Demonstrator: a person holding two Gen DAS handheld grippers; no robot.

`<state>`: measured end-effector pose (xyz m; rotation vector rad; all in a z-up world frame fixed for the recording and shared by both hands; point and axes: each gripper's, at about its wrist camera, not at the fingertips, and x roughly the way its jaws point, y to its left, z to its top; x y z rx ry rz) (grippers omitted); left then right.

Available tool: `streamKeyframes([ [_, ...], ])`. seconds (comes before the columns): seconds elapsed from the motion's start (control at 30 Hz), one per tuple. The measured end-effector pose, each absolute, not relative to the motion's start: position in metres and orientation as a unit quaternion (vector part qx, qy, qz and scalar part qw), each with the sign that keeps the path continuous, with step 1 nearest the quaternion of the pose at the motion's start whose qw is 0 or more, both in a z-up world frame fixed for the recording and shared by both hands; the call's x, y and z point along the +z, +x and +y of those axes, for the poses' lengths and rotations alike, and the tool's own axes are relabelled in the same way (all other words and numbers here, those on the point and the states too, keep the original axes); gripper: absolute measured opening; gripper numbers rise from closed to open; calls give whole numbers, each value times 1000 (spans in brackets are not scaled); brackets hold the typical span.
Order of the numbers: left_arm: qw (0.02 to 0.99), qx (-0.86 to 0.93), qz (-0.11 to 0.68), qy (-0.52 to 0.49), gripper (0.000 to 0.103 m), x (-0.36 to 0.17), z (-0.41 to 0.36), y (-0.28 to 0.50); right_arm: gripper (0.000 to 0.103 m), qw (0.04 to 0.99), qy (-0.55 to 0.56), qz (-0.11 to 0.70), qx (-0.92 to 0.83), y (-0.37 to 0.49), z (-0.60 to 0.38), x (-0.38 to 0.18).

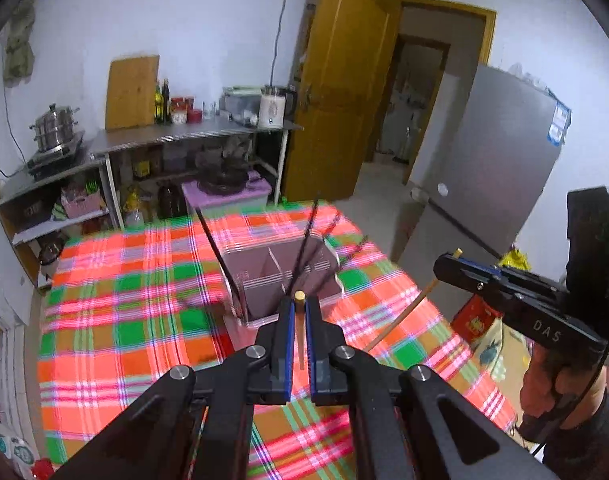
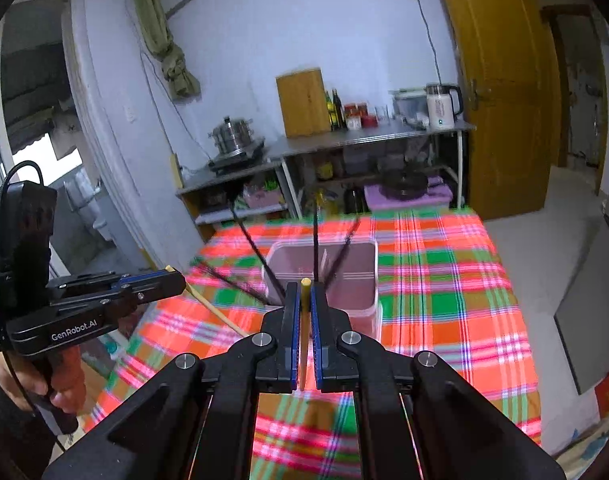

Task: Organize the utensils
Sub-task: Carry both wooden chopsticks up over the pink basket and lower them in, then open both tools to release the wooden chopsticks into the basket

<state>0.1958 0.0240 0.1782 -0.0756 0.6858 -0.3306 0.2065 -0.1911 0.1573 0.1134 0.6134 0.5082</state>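
Left wrist view. Surface: table (image 1: pixel 116 344) under a red, green and orange plaid cloth. Room: white walls, steel shelving (image 1: pixel 192 136) with pot, bottles and kettle, open wooden door (image 1: pixel 340 92), grey refrigerator (image 1: pixel 500 152). Left gripper (image 1: pixel 300 312): fingers clamped on a pale wooden chopstick (image 1: pixel 300 300), long axis running straight ahead between the pads, blunt end pointing forward just past the tips. Utensil holder (image 1: pixel 288 280), pinkish and divided into compartments, stands on the cloth just beyond; dark chopsticks (image 1: pixel 304 240) lean in it, fanning upward. Right gripper (image 1: pixel 448 262) enters at right, shut on a second wooden chopstick (image 1: pixel 400 320) that slants down toward the cloth.

Right wrist view. Same cloth and holder (image 2: pixel 360 276). Right gripper (image 2: pixel 304 300): fingers closed on its chopstick (image 2: pixel 305 284), axis straight ahead. Shown only here: window alcove (image 2: pixel 36 120) at far left, green cloth hanging on the wall (image 2: pixel 164 48), and the hand (image 2: pixel 44 396) gripping the left gripper's handle.
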Motion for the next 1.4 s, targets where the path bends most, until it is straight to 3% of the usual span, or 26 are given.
streamKeyframes([
  [0.43,944,-151,292,-40,5,221,37,230,5,933,75,248,249,240,-179,193],
  [0.83,933,-150,322,-62,5,180,50,267,5,935,64,255,239,268,-159,172],
  [1.4,910,-151,380,-73,5,118,59,303,5,914,38,326,237,302,-133,101],
])
